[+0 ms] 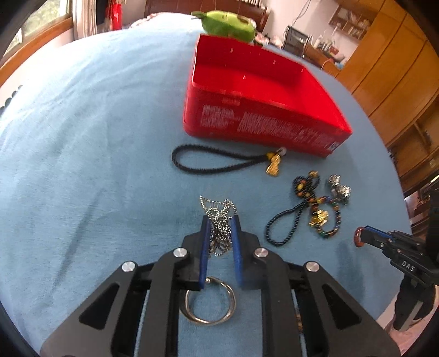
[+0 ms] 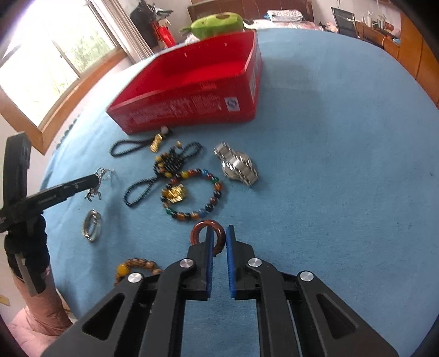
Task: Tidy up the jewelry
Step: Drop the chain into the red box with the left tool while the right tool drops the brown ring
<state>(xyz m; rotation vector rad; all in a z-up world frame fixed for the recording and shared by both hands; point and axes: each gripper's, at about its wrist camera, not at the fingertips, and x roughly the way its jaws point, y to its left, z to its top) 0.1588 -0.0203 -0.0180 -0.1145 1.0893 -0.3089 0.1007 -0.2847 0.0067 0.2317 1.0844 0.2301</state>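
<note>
Gripping a bunched silver ball chain [image 1: 219, 219] between its blue pads, the left tool [image 1: 220, 228] points down at the blue cloth of the table [image 1: 96, 164]; the chain spills out past the tips and hangs slack between the two fingers. Below the pads, a plain metal bangle [image 1: 208, 304] lies flat on the cloth. The right tool [image 2: 219, 237] is clamped on a reddish-brown ring [image 2: 204, 228], which sticks out to the left of its tip; only a thin gap shows between its pads.

A red box [image 2: 192, 109] stands open at the far side of the table, and its inside looks bare. A green plush toy [image 2: 216, 23] sits just behind it. Just in front of the box lies a black braided cord with a gold charm [image 1: 225, 162]. Nearer the tools lie a second dark cord with coloured beads [image 2: 164, 170], a bracelet of mixed coloured beads [image 2: 192, 195] with a gold charm inside its loop, and a steel wristwatch [image 2: 237, 164] a little to the right of them. A brown and amber bead bracelet [image 2: 137, 269] lies at the near edge, partly hidden by the right tool's body. A pink sleeve [image 2: 38, 307] shows at the lower left of the right wrist view, behind the left tool.
</note>
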